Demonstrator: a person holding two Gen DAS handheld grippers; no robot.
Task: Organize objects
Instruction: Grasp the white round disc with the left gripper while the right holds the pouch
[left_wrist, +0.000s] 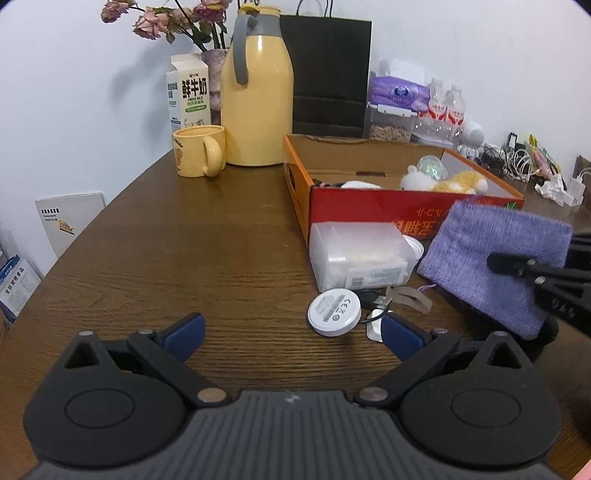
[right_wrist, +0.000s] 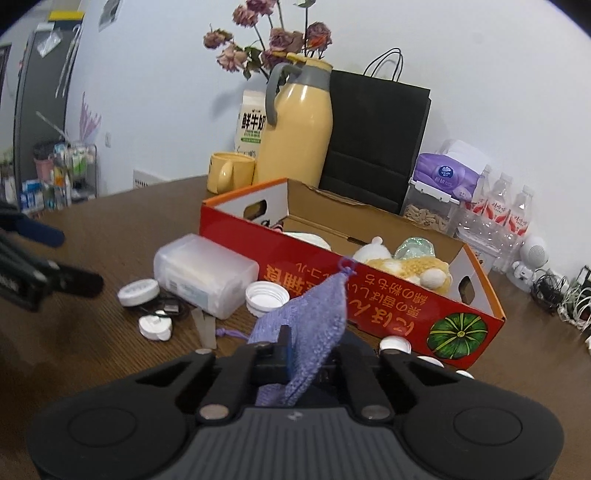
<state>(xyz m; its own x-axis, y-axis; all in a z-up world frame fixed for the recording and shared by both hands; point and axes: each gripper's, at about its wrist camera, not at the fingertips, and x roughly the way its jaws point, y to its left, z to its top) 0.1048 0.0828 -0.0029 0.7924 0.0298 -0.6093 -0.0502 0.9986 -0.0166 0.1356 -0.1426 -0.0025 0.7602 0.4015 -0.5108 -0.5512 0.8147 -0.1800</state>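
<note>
Wooden table (left_wrist: 184, 240), right gripper (right_wrist: 295, 354) clamped on purple pouch (right_wrist: 314, 314); left gripper (left_wrist: 291, 332) spread wide, empty

A purple knitted pouch (right_wrist: 310, 325) hangs pinched upright, lifted just before the red cardboard box (right_wrist: 369, 291).

Black left gripper (left_wrist: 291, 334) with blue pads, silver rivets.

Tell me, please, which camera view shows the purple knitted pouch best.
The left wrist view: the purple knitted pouch shows its whole flat face, pinched by the right gripper. The right wrist view shows it edge-on, crumpled between shut jaws.
</note>
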